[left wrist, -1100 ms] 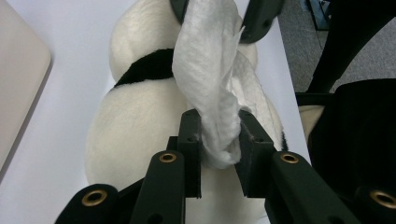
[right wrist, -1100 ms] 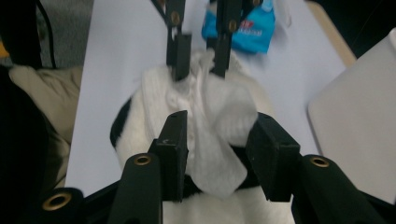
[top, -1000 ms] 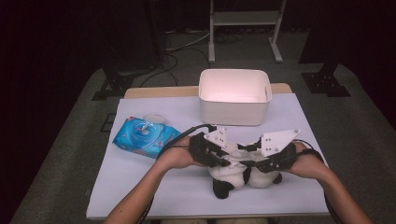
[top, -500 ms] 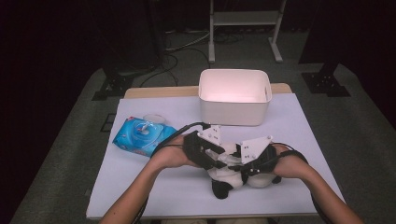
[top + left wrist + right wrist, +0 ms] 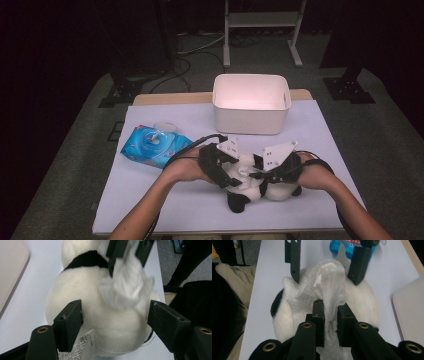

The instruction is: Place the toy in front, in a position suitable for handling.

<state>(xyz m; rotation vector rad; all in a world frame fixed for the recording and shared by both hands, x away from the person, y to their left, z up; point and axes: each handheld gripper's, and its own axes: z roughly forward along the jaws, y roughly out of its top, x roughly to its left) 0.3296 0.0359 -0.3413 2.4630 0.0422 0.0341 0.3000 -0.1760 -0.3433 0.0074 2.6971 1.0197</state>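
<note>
Currently: plush panda (image 5: 260, 187) lying on bench (image 5: 165, 195). Right claw (image 5: 329, 312) clamped on wet wipe (image 5: 329, 285), just closing; left claw (image 5: 113, 315) apart, just opening, straddling panda. Risk: wipe slips free mid-stroke, or panda slides unsteadied.

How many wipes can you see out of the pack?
1. The wipe lies bunched on the plush toy, pinched by the right gripper. More may be hidden inside the blue pack.

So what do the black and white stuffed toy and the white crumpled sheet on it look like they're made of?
Black and white stuffed toy: looks like plush fabric, matte, with short fuzzy pile and a sewn-in printed label. White crumpled sheet: probably a thin nonwoven wipe or tissue, limp, creased, slightly translucent.
</note>
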